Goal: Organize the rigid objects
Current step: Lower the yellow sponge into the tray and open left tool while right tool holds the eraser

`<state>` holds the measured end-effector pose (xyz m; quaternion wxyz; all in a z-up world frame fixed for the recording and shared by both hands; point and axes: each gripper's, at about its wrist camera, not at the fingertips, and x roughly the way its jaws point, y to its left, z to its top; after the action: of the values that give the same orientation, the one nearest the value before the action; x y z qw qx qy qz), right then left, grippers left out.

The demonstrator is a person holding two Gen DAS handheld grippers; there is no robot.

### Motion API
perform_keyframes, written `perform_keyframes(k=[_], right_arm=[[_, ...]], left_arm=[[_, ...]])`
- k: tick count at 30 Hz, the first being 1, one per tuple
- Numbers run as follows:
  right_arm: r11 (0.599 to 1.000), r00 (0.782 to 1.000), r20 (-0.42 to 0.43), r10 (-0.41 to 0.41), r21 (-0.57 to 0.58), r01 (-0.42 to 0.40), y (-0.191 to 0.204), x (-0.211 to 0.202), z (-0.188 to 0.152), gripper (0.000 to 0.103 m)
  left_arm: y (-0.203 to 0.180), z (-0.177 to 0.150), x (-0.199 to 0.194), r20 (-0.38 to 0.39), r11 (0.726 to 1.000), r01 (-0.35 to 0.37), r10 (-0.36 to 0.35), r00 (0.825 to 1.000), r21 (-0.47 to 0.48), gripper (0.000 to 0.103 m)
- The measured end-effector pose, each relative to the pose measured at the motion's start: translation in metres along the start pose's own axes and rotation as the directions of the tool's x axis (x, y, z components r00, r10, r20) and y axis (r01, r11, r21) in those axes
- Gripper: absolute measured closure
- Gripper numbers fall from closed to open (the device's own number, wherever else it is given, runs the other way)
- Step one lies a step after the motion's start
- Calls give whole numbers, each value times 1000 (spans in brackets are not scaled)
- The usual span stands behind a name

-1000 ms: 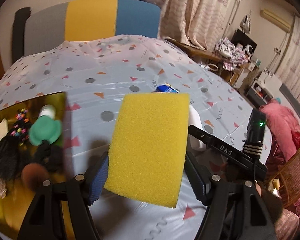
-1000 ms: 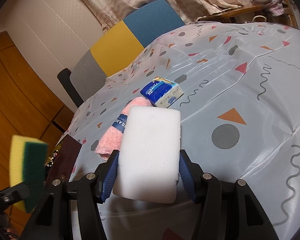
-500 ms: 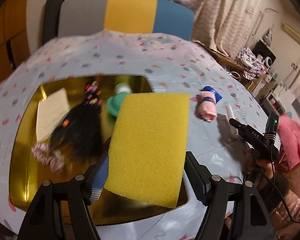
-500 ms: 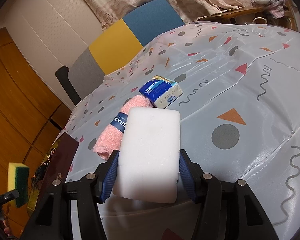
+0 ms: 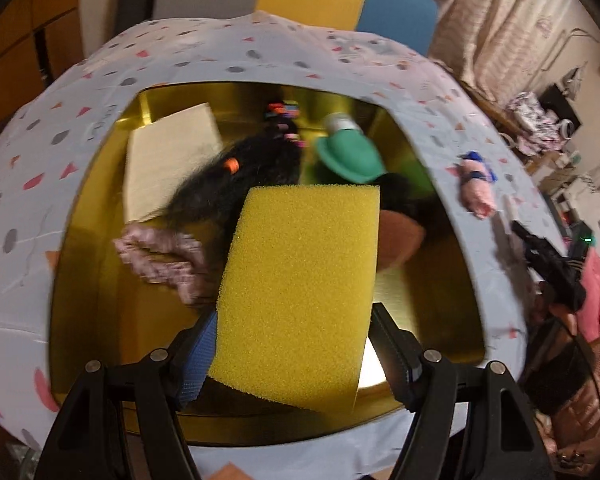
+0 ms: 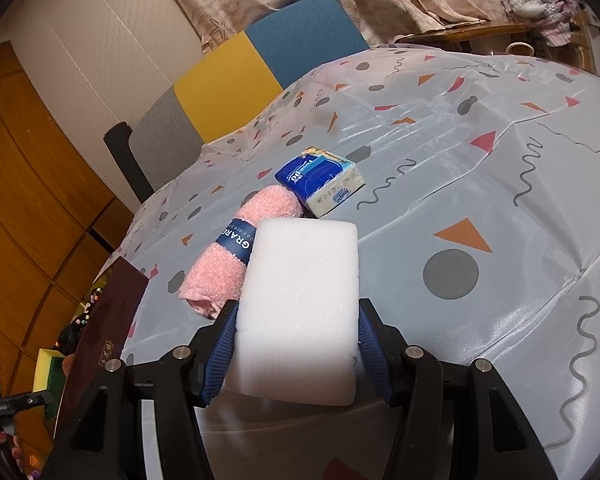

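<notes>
The yellow sponge (image 5: pixel 300 292) is pinched flat between the two jaws of the left gripper (image 5: pixel 296 344), which are spread just as wide as the sponge and press on its two long edges. It hangs above the gold tray (image 5: pixel 80 280), over the near half of it. The tray holds a black hairpiece (image 5: pixel 240 184) with coloured clips, a green-capped bottle (image 5: pixel 348 156), a cream card (image 5: pixel 168 160), a pink scrunchie (image 5: pixel 160 256) and a brown round thing (image 5: pixel 400 236) half hidden behind the sponge.

The right gripper (image 6: pixel 296 356) clamps a white sponge block (image 6: pixel 300 312) in the same way, its jaws set against the block's sides, held above the surface (image 6: pixel 480 200) with its patterned cover. Just beyond the block lies a rolled pink towel (image 6: pixel 236 256) with a dark blue band, and touching the towel's far end is a blue tissue pack (image 6: pixel 320 184). At the left edge of the right wrist view the tray's dark outer wall shows, with the yellow sponge's green side beside it.
</notes>
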<state>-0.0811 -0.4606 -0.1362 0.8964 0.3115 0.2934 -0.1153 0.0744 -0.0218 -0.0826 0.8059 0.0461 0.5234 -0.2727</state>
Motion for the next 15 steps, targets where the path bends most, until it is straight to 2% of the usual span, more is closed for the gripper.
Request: perform_keyframes(k=[6, 8, 11, 13, 15], right_arm=[[1000, 1000, -5, -19, -15, 19, 3, 1, 0, 45], [1000, 1000, -6, -24, -19, 24, 3, 1, 0, 45], [999, 999, -7, -31, -24, 31, 4, 2, 0, 45], [999, 999, -8, -34, -26, 34, 5, 2, 0, 45], [999, 999, -8, -36, -28, 36, 5, 3, -1, 45]], left_arm=[[21, -1, 7, -33, 991, -133, 132, 991, -27, 28], [24, -2, 5, -17, 992, -120, 119, 993, -37, 27], [20, -10, -7, 35, 999, -21, 22, 999, -35, 19], [15, -12, -11, 55, 999, -25, 27, 998, -29, 19], [14, -15, -13, 64, 997, -79, 80, 995, -27, 19]])
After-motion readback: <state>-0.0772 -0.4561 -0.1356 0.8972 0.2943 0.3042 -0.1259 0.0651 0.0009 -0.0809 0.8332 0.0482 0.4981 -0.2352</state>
